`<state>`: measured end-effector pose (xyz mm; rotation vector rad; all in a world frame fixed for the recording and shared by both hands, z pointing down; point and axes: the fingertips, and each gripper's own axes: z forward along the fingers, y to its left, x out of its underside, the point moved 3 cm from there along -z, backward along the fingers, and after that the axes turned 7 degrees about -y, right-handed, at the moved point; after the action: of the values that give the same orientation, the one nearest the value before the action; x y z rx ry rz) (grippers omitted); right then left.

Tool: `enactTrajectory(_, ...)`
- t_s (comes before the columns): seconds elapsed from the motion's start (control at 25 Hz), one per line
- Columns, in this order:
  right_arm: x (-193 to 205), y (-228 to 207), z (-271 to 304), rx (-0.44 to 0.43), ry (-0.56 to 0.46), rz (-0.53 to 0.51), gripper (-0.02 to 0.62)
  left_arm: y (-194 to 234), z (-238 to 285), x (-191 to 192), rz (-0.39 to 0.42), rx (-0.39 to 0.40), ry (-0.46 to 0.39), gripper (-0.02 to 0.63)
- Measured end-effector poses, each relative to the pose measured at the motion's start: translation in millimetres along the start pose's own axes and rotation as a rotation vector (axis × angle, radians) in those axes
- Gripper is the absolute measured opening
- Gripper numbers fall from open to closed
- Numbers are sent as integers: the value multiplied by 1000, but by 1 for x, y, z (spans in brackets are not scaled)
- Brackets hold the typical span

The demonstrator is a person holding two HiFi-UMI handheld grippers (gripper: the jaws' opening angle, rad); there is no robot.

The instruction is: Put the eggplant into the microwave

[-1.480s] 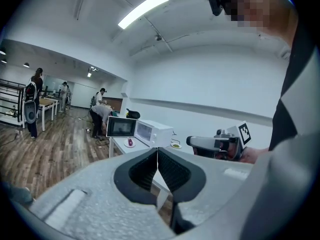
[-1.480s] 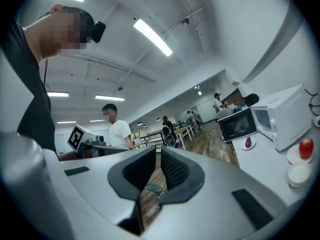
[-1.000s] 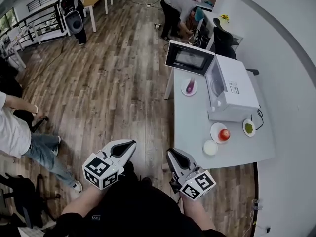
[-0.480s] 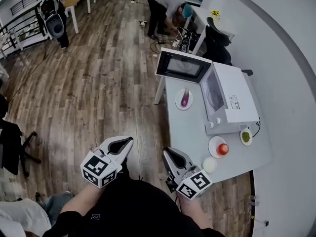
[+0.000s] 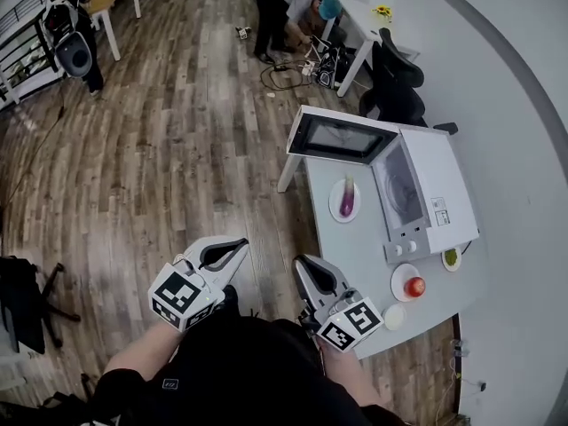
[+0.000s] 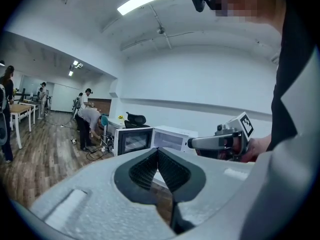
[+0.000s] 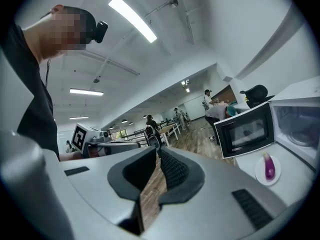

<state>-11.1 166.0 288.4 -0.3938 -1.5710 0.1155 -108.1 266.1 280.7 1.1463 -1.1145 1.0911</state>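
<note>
Eggplant (image 5: 347, 198) lies on its plate (image 5: 334, 208) by the open microwave (image 5: 439, 176), well ahead of your right gripper (image 5: 300, 261); that and your left gripper (image 5: 240, 243) are both closed, empty.

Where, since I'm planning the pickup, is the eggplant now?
In the head view, right of centre: the eggplant lies on a small plate on the table, beside the open microwave.
</note>
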Motion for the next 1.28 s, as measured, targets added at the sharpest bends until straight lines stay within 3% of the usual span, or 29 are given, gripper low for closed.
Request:
enactTrajectory(0.12,-5,-14,21,30,-9,4,24,28,20,-5,2,25,10,11)
enactTrajectory(0.4,-12,-74,33,99,-27,26,23,49,97,-8,11,115,20,9)
enactTrajectory(0.88,-30,-164,8,235,-88,46,23,38,216,-21,61,276,64,9)
enactTrajectory(1.08,-28,-175,4,339,-96,63,23,39,243,-17,56,392,65,9)
enactTrajectory(1.28,-26,-188,12,470,-120,66,23,51,269,-13,104,512,88,9)
